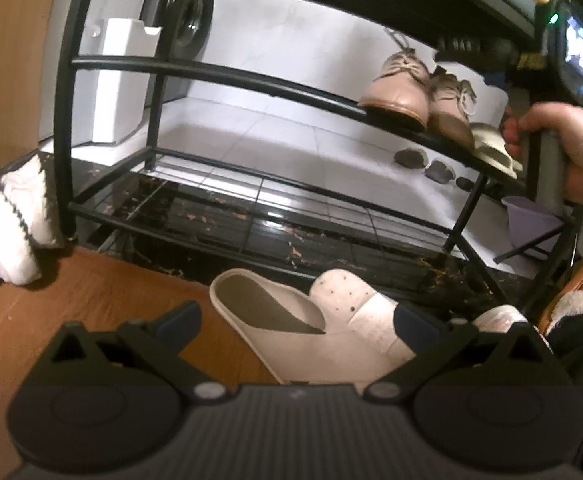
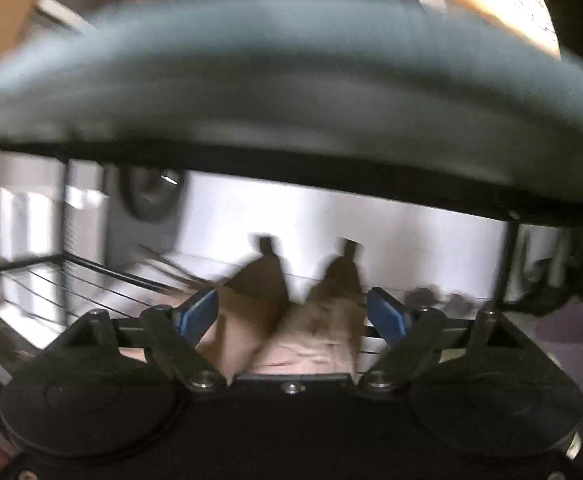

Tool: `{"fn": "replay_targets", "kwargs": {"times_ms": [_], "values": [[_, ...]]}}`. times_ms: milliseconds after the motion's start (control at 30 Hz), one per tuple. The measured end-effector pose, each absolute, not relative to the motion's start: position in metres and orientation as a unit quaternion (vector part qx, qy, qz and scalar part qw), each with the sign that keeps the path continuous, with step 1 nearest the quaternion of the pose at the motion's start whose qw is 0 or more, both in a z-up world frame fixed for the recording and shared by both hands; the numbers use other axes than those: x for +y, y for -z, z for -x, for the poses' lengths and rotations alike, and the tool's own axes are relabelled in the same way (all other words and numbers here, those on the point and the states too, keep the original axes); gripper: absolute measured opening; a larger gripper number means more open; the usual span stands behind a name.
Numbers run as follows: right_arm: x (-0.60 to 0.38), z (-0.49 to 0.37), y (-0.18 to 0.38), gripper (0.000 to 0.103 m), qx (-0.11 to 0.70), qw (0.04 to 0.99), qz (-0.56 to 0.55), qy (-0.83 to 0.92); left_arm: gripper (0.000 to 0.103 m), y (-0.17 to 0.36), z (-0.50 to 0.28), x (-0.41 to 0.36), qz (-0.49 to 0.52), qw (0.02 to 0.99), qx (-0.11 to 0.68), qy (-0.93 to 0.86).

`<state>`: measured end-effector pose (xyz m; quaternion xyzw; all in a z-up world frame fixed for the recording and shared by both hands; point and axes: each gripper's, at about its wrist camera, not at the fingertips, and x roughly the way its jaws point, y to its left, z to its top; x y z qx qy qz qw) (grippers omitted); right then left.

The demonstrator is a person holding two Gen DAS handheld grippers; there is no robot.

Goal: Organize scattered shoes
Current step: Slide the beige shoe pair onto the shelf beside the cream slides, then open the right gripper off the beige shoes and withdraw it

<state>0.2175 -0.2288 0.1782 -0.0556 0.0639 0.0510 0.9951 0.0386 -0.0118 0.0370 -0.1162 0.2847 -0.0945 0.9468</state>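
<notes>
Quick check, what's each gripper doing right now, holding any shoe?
Left gripper: open, holding nothing; white slipper lies on the floor between its fingers.
Right gripper: open at the shelf; tan lace-up shoes sit between its fingers, not gripped.

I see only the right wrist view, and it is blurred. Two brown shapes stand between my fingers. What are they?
Observer: A pair of beige laced shoes, side by side on the rack's middle shelf.
Operator: Is anything else on that shelf?
Observer: Yes, a pale sandal lies just right of the pair.
Operator: What is left on the floor?
Observer: A white slipper lies in front of the rack, just ahead of the open left gripper.
</notes>
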Motion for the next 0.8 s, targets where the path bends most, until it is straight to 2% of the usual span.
{"fn": "replay_targets", "kwargs": {"times_ms": [133,300,367,467,800], "values": [[-0.193,-0.222,-0.173,0.077,0.104,0.990,0.056,-0.078,0.102,-0.039,-0.036,-0.010,0.115,0.948,0.282,0.094],[-0.179,-0.256,-0.155,0.074,0.157,0.987,0.023,-0.012,0.102,-0.042,-0.036,-0.002,0.118,0.951,0.275,0.083],[-0.175,-0.258,-0.152,0.062,0.152,0.988,0.035,-0.019,0.102,-0.040,-0.038,0.000,0.125,0.949,0.280,0.080],[-0.170,-0.261,-0.150,0.053,0.138,0.987,0.065,-0.043,0.102,-0.037,-0.041,0.000,0.131,0.946,0.285,0.078],[-0.182,-0.270,-0.157,0.052,0.106,0.987,0.070,-0.099,0.102,-0.030,-0.044,-0.006,0.117,0.945,0.293,0.084]]}}
